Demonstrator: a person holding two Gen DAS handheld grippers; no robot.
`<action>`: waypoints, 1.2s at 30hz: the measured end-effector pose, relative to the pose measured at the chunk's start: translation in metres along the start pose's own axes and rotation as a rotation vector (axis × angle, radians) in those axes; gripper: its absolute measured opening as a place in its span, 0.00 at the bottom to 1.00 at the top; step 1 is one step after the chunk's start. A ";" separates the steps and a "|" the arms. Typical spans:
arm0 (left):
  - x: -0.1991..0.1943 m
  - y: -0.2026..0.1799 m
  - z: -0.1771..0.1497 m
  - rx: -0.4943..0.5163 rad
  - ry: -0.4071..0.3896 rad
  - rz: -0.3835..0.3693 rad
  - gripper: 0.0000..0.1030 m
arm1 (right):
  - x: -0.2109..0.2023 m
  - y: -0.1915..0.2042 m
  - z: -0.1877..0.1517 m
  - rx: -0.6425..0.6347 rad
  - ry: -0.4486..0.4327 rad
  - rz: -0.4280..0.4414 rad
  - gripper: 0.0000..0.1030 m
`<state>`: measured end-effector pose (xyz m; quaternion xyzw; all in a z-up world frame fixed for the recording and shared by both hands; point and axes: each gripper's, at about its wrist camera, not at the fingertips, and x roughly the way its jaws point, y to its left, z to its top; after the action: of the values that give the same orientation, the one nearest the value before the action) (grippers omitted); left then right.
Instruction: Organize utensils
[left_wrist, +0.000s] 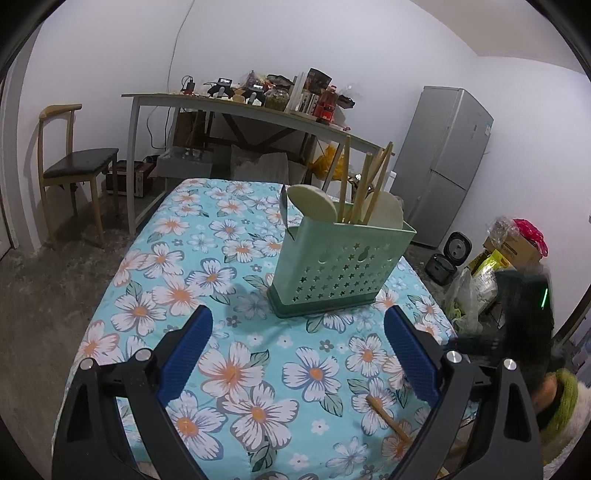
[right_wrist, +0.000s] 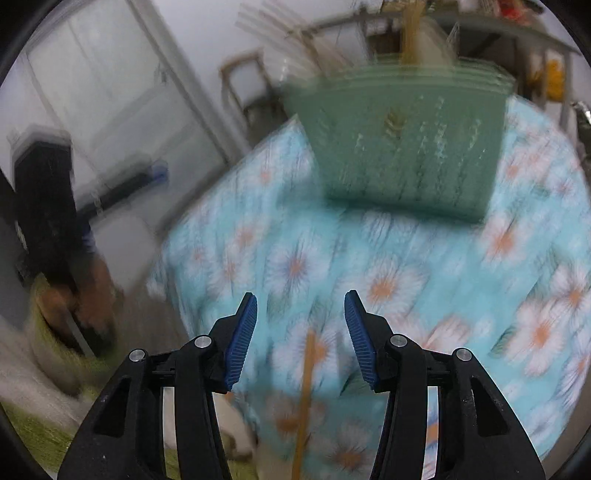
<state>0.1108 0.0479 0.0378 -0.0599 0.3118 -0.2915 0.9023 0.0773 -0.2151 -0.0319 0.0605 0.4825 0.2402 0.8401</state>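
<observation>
**Both claws empty over the flowered desk, one stick still outside the holder**

In the left wrist view the left claw (left_wrist: 297, 326) is spread wide with nothing between its blue pads. A short wooden stick (left_wrist: 388, 415) lies on the flowered cloth (left_wrist: 221, 266) nearer than the holder, by the desk's right edge. The green holder (left_wrist: 340, 266) stands upright farther back, holding chopsticks (left_wrist: 364, 184) and pale flat spoons (left_wrist: 312, 203); open cloth lies left of it up to the desk's left edge. Only this view shows the fridge (left_wrist: 443, 166) beyond the holder.

The right wrist view is motion-blurred. The right claw (right_wrist: 301, 301) is about half open and empty, with the stick (right_wrist: 304, 398) on the cloth just below it and the holder (right_wrist: 402, 140) beyond, near the far edge.
</observation>
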 end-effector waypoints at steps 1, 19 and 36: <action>0.000 -0.001 0.000 0.003 0.001 -0.001 0.89 | 0.009 0.002 -0.006 0.003 0.027 0.002 0.41; 0.000 0.004 -0.010 0.004 0.047 0.060 0.89 | -0.033 0.006 0.025 -0.001 -0.120 -0.131 0.04; 0.031 0.006 -0.033 -0.024 0.175 0.124 0.89 | -0.212 0.007 0.190 -0.096 -0.909 -0.142 0.04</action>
<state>0.1142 0.0373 -0.0065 -0.0257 0.3962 -0.2354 0.8871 0.1453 -0.2827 0.2362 0.0876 0.0565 0.1534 0.9826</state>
